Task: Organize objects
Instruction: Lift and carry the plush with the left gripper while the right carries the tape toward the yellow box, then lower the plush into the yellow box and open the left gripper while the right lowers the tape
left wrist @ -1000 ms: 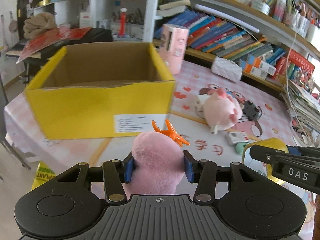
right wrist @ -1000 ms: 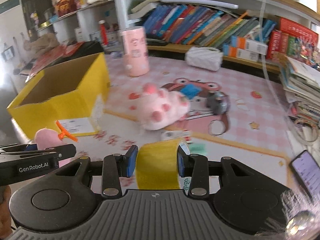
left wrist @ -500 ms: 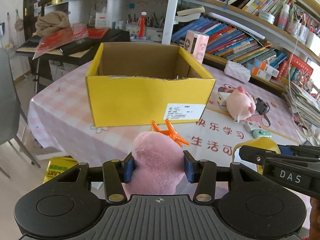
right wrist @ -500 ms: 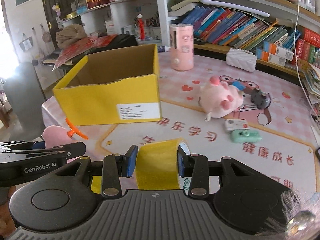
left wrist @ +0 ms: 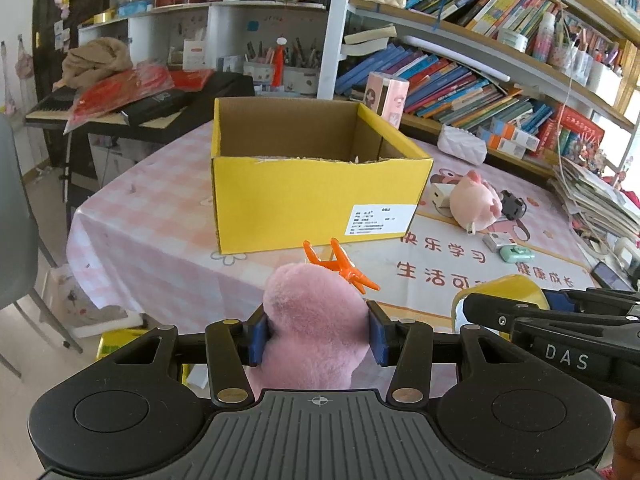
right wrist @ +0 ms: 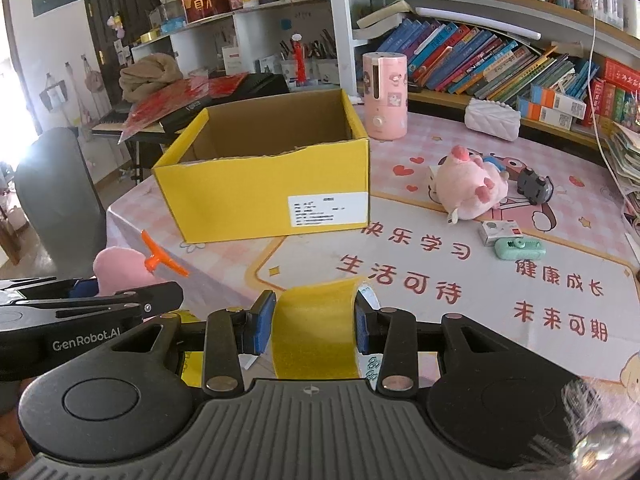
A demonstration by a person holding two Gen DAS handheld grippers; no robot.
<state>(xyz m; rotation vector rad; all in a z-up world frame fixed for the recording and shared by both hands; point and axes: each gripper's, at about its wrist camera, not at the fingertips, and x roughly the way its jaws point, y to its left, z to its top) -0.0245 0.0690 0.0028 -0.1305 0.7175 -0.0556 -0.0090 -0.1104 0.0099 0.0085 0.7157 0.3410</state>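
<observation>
"DAS" shows in pale letters on the right gripper (left wrist: 568, 344). "GenRobot.AI" runs along the left gripper (right wrist: 86, 334). Red Chinese characters cross the desk (right wrist: 440, 300) cloth: 快乐学习, 生活可待, 健康成长, 未来可期. The white label (right wrist: 327, 210) on the yellow box (right wrist: 240, 200): print too small to read.

— Where is your left gripper (left wrist: 318, 334) relative to the yellow box (left wrist: 316, 196)?

— My left gripper hangs short of the box's labelled front wall, off the near left corner, pointing down at a slant. My blue pads (left wrist: 257, 340) press into both sides of a pink plush toy (left wrist: 316, 320), which bulges between them.

— And your right gripper (right wrist: 314, 328)?

— It sits level with my left one, also short of the box, off its near right corner, tilted down the same way. My jaws there clamp a yellow tape roll (right wrist: 316, 330), pads flat on its two faces.

— Do the two touch?

— No, side by side, apart.
</observation>
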